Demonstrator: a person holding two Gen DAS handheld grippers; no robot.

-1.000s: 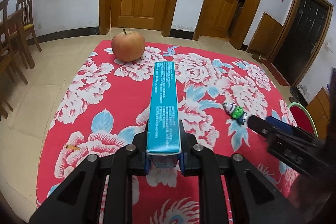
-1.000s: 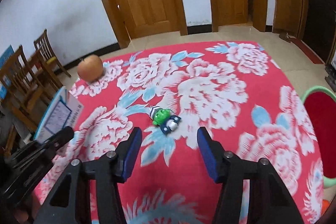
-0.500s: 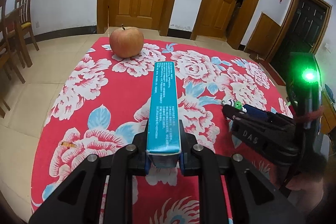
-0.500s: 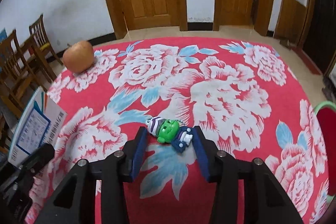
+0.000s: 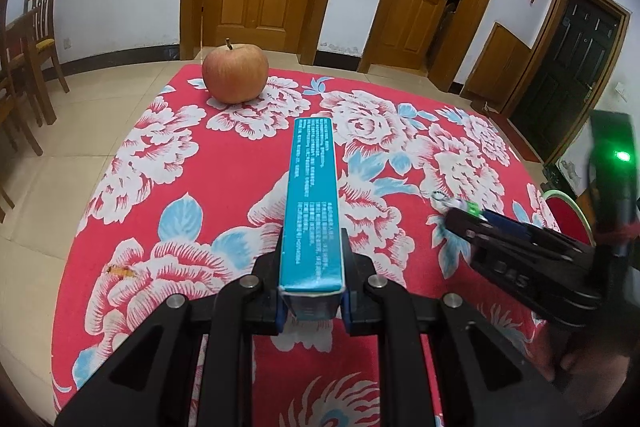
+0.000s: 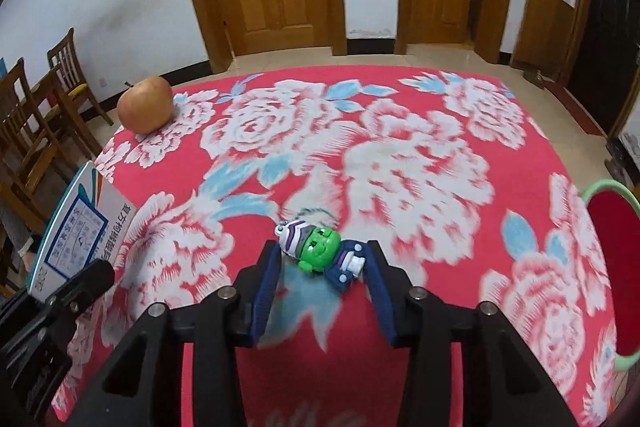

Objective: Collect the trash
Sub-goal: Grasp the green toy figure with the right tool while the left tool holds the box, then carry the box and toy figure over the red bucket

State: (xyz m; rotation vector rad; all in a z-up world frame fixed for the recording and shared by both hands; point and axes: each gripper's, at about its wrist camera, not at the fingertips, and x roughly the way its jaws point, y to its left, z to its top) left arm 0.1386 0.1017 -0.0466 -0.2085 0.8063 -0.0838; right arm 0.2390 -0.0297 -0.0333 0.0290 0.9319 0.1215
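Teal box (image 5: 314,211) sticks forward out of the left hand-held gripper (image 5: 313,301), clenched between its pads above the desk (image 5: 132,211), well on the near side of the apple (image 5: 235,73). The apple sits at the desk's far left corner on the red flowered cloth. To the right of the apple and much nearer, a small green-faced toy figure (image 6: 320,253) lies on the cloth between the fingers of the right hand-held gripper (image 6: 322,283), whose jaws stand around it, both blue pads at or almost at its ends; contact is unclear.
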